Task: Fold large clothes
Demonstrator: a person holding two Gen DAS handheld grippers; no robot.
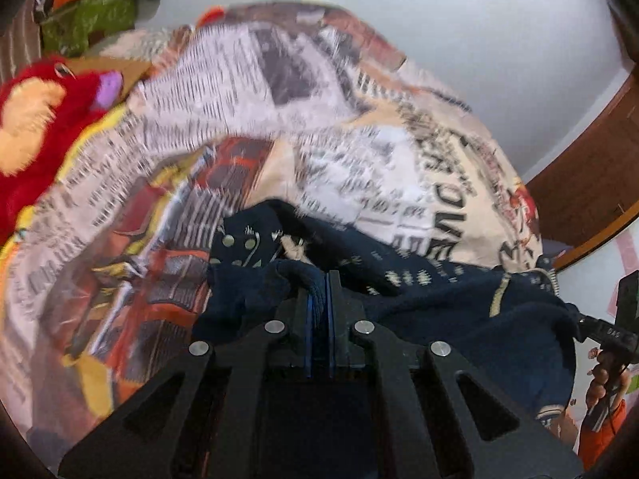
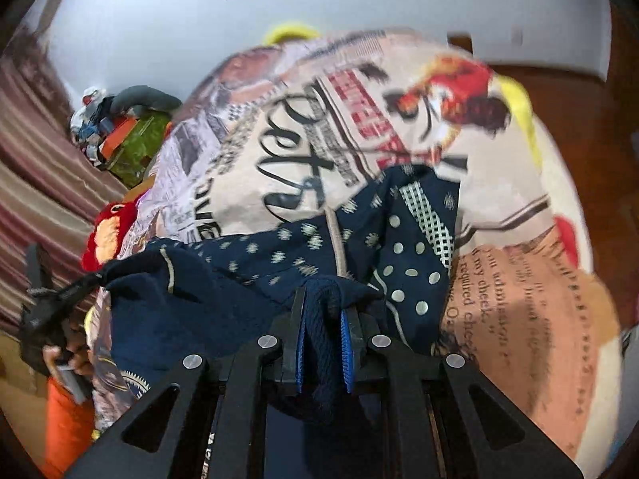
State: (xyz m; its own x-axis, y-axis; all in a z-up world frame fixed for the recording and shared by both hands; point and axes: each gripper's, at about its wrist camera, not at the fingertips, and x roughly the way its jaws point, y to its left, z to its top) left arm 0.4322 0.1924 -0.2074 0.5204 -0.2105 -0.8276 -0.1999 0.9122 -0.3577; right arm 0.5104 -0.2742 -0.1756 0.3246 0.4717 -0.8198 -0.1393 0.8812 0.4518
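Where the fisheye blur allows a reading, the lines below hold:

Left gripper (image 1: pixel 318 299): black two-finger tool, jaws narrow, pinched on a bunched fold of the navy patterned garment (image 1: pixel 459 311).

Right gripper (image 2: pixel 325 319): black, blue-padded fingers (image 2: pixel 348 343) clamped on a thick wad of the same dark blue cloth; its far tips are buried in fabric.

Garment: stretched between the two grippers, hanging over the near part of the newspaper-print bedsheet (image 1: pixel 247 92); a dotted panel (image 2: pixel 407 263) and a white checked strip (image 2: pixel 429 219) show in the right wrist view. Its lower hem is cut off behind the gripper bodies.

Bedsheet: smeared by motion, most print unreadable.

Far left: red plush toy (image 1: pixel 36 131), partly cropped, and a green bag (image 1: pixel 92 24), contents hard to make out.

Far right: brown wooden frame (image 1: pixel 591 167), only an edge visible.
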